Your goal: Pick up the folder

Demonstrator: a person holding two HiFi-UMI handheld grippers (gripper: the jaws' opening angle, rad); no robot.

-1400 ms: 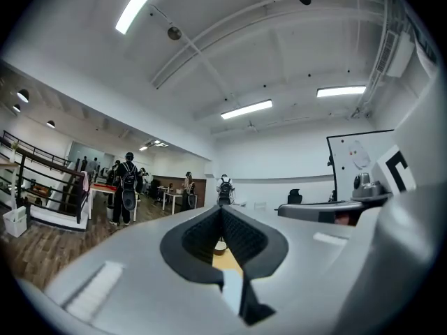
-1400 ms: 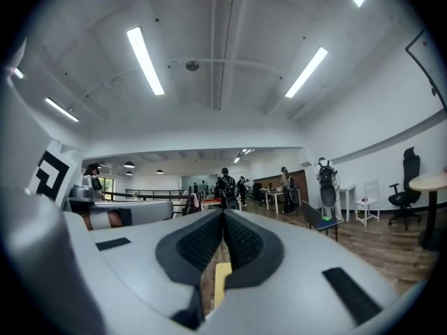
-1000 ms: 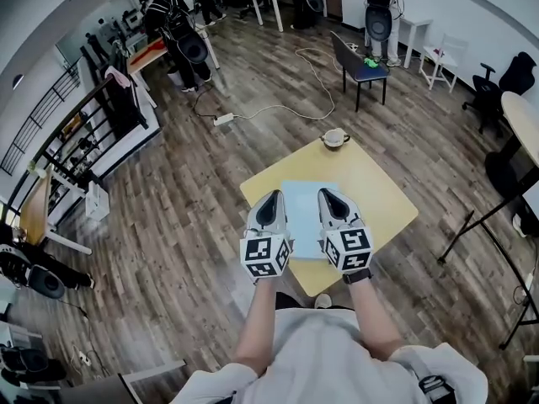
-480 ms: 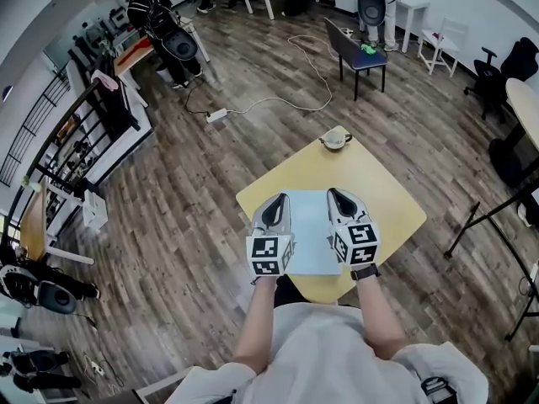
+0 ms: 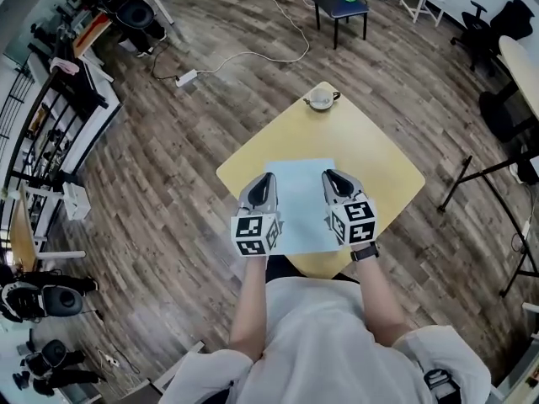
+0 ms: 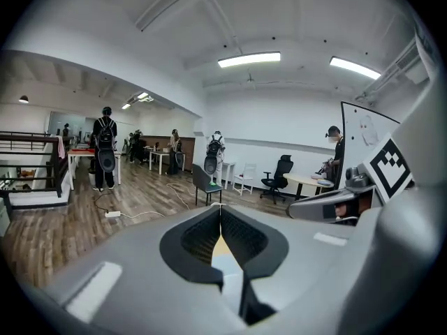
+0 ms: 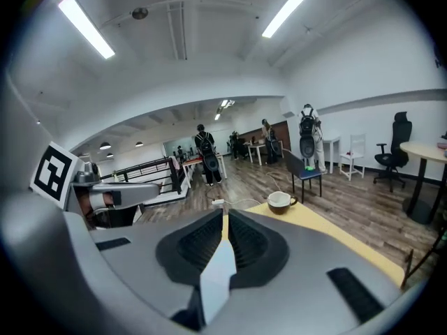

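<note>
A pale blue folder (image 5: 299,200) lies flat in the middle of a square yellow table (image 5: 383,171). My left gripper (image 5: 264,178) hangs over the folder's left edge and my right gripper (image 5: 330,176) over its right edge, both pointing away from me. In the left gripper view the jaws (image 6: 219,212) meet in a closed line, with a sliver of table and folder (image 6: 225,267) showing below. The right gripper (image 7: 225,219) is likewise shut and empty, and the folder (image 7: 218,274) shows beneath it. Whether either one touches the folder I cannot tell.
A white cup (image 5: 321,99) stands at the table's far corner, also seen as the cup (image 7: 280,201) ahead of the right gripper. Beyond the table are wood flooring, a cable with a power strip (image 5: 187,77), a dark chair (image 5: 335,5) and several people at far desks.
Both grippers have sunk toward the table and tipped downward, still side by side and shut. The head view now looks more steeply down, so the table sits nearer the centre.
</note>
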